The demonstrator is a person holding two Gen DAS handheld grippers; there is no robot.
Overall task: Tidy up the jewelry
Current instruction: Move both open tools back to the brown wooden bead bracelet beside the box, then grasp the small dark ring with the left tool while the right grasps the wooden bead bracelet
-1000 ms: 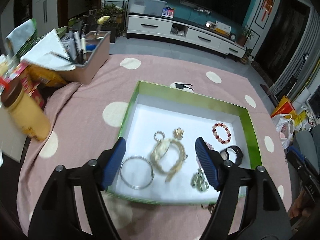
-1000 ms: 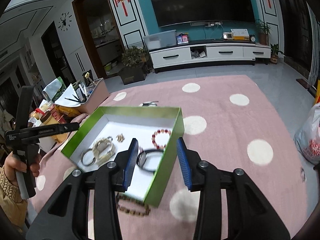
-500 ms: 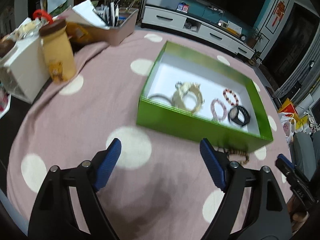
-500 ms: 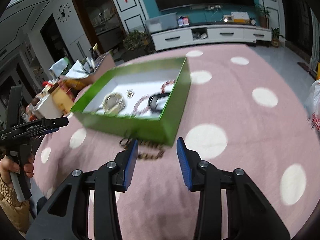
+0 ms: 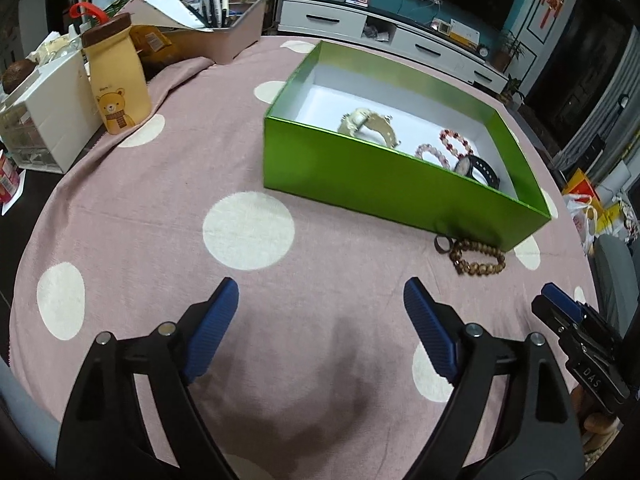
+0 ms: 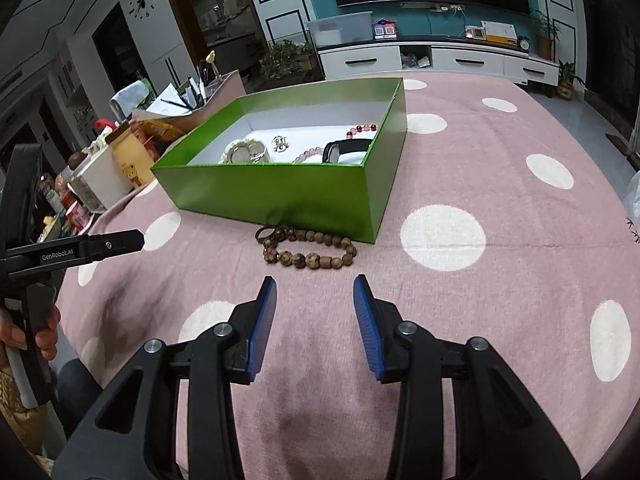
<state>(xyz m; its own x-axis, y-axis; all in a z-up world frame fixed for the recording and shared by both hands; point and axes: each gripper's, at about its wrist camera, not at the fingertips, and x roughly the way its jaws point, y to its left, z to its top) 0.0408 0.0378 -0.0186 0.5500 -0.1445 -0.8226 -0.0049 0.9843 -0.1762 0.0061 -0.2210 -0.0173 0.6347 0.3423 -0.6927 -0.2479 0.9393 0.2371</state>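
The left gripper [image 5: 320, 300] hangs over bare pink polka-dot cloth [image 5: 160, 200], its blue-padded jaws opening wide with nothing between them. The right gripper [image 6: 315, 292] has its jaws part-spread and empty. Just beyond its tips, at twelve o'clock, lies the brown wooden-bead bracelet [image 6: 308, 250], flattened to a loop with its long axis running nine to three. The left view shows this bracelet [image 5: 478, 258] at two o'clock, touching or just beside the glossy green cardboard box [image 5: 380, 176].

Only the right view shows the small gold charm [image 6: 280, 143] in the box [image 6: 280, 188] and the person's hand [image 6: 40, 332] on the left tool. Only the left view shows the right tool's tip [image 5: 560, 308] and the full red bead bracelet [image 5: 456, 142].
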